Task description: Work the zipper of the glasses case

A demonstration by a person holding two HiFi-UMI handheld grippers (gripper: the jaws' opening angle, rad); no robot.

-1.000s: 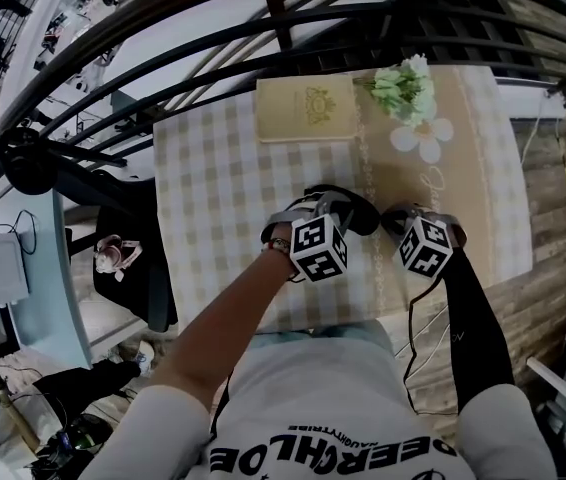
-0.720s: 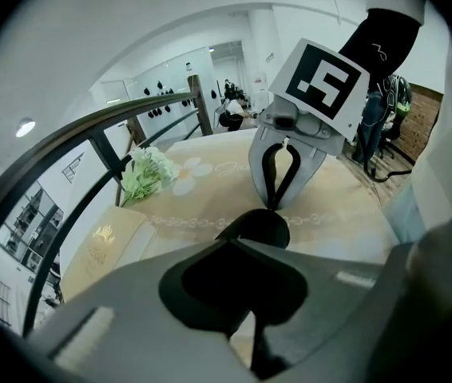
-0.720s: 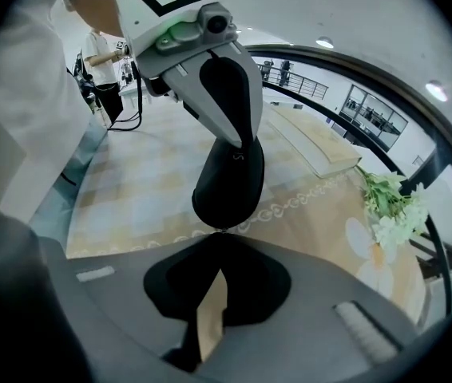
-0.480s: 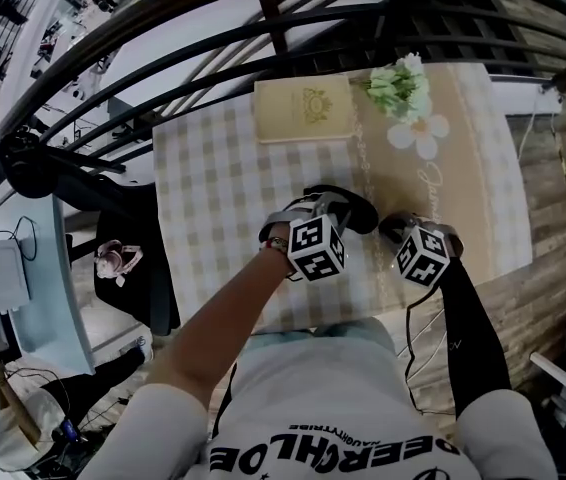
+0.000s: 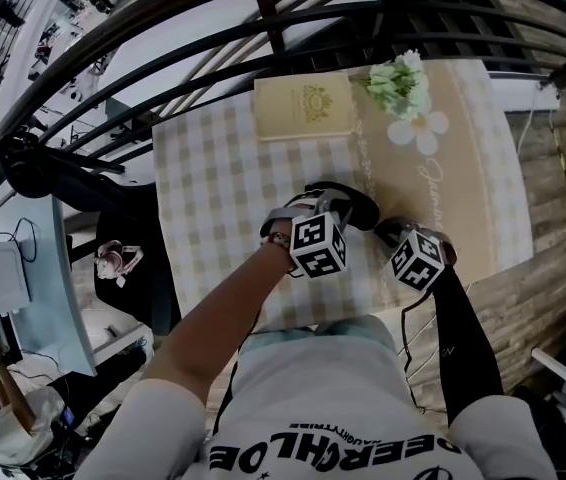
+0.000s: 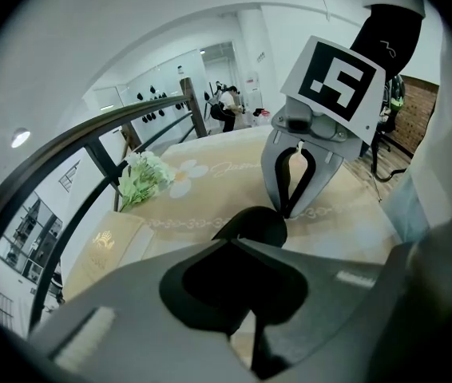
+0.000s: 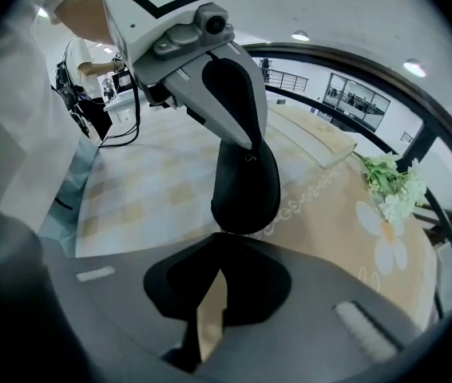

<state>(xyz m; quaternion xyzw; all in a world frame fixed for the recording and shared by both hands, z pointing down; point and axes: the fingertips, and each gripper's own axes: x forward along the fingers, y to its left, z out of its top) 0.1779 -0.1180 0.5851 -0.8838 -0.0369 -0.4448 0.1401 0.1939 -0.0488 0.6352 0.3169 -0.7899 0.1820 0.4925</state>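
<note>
The small black oval glasses case [image 5: 348,206] lies where the cloth with pale squares [image 5: 213,178] meets the tan strip with a white daisy [image 5: 463,168]. The 2 grippers reach it from the near side and face each other across it.

The left gripper [image 5: 313,202] is clamped on the left end of the case and holds it. The right gripper [image 5: 388,231] has its jaws squeezed tight together at the right end of the case, touching it (what it pinches there is too small to see).

At the far side lie a flat cream book with a gold mark [image 5: 303,108] and a bunch of white and green flowers [image 5: 398,83]. Both are well apart from the case.
</note>
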